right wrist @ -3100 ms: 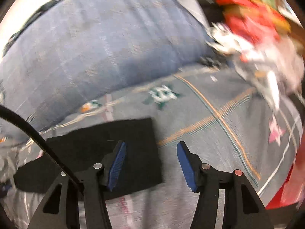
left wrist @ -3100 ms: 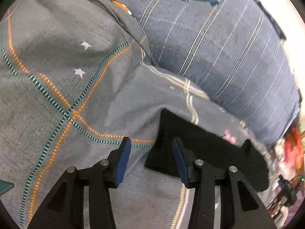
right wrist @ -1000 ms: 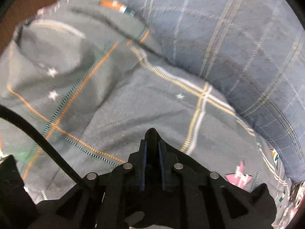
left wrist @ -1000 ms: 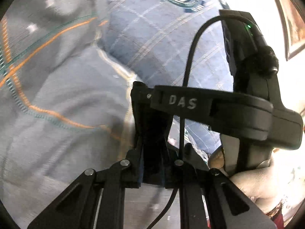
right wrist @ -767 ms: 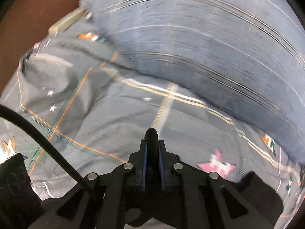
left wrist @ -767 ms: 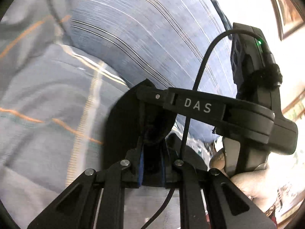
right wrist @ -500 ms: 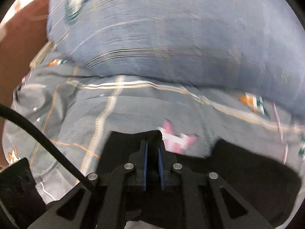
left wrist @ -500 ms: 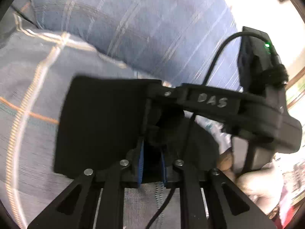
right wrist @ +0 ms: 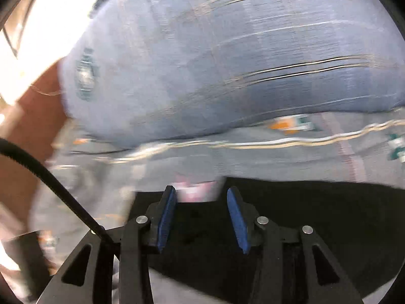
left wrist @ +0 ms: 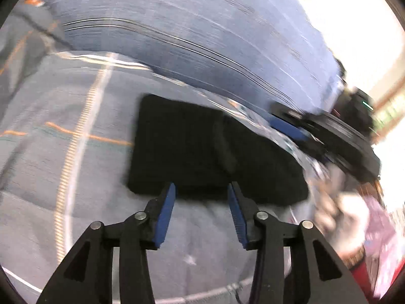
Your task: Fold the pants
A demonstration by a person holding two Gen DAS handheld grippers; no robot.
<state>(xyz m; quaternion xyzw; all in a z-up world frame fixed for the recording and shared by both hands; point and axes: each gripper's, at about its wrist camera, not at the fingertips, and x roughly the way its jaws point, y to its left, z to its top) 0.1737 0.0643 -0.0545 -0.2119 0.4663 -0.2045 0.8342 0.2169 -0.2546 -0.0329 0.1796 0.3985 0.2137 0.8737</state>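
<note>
The black pants lie folded flat on the grey patterned bedsheet. My left gripper is open and empty at the near edge of the pants. In the right wrist view the pants lie under and ahead of my right gripper, which is open and empty above their far edge. The right gripper also shows in the left wrist view, open, at the far right side of the pants. Both views are motion-blurred.
A large blue plaid pillow lies just behind the pants, also in the right wrist view. Cluttered red and white items sit at the right. A brown headboard is at the left.
Both grippers were shut on the pants' end and carried it over onto the rest. Now both have opened and let go, and the pants lie folded on the sheet.
</note>
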